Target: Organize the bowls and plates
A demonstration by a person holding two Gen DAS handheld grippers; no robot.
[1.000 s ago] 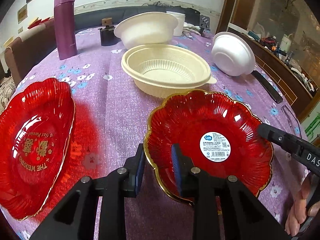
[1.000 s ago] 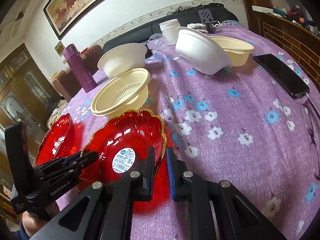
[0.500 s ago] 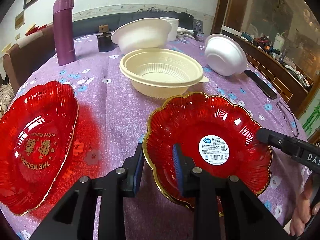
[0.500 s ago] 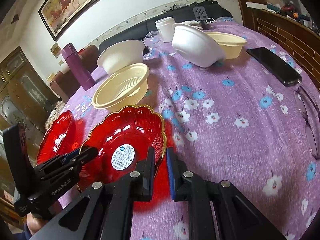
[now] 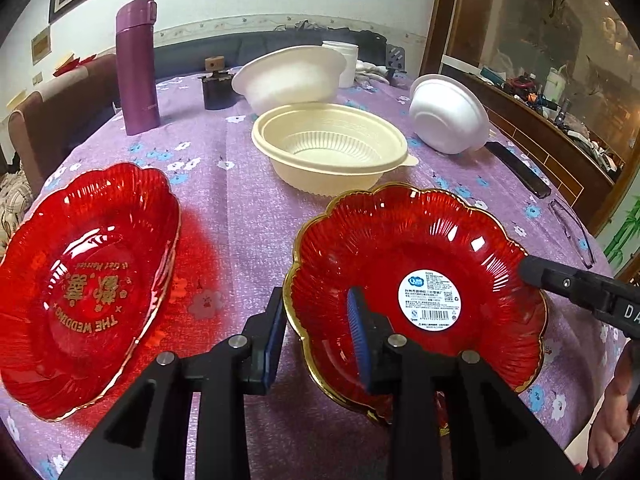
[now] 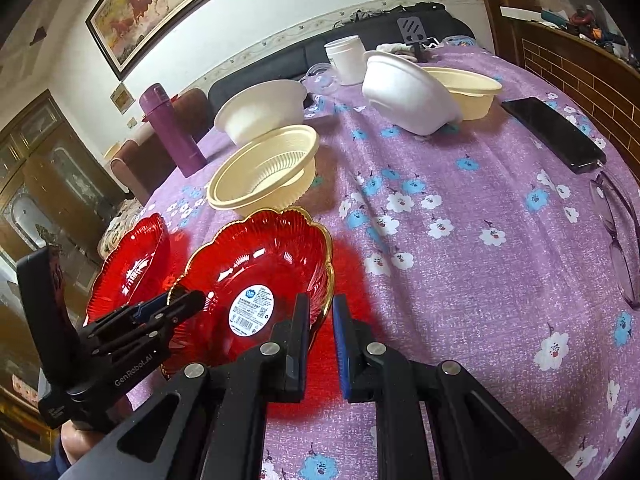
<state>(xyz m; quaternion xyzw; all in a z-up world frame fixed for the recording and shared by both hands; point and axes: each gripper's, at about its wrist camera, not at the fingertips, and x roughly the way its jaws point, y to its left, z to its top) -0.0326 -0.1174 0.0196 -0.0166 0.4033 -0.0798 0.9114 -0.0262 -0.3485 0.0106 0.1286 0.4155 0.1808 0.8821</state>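
Observation:
A red scalloped plate with a gold rim and a white label (image 5: 416, 272) (image 6: 256, 276) is gripped on both sides and tilted. My left gripper (image 5: 316, 332) is shut on its near left rim; it also shows in the right wrist view (image 6: 180, 304). My right gripper (image 6: 322, 320) is shut on its right rim, and its finger (image 5: 560, 280) shows in the left wrist view. A second red plate with gold lettering (image 5: 80, 280) (image 6: 132, 264) lies flat to the left.
On the purple flowered cloth (image 6: 460, 240) stand a cream bowl (image 5: 328, 148), a white foam bowl (image 5: 288, 76), a tipped white foam bowl (image 5: 448, 112), another cream bowl (image 6: 468, 92), a purple flask (image 5: 136, 68), a white cup (image 6: 346, 58), a phone (image 6: 552, 132) and glasses (image 6: 616, 232).
Both grippers have drawn back a little with the labelled red plate held between them. The other dishes have not moved.

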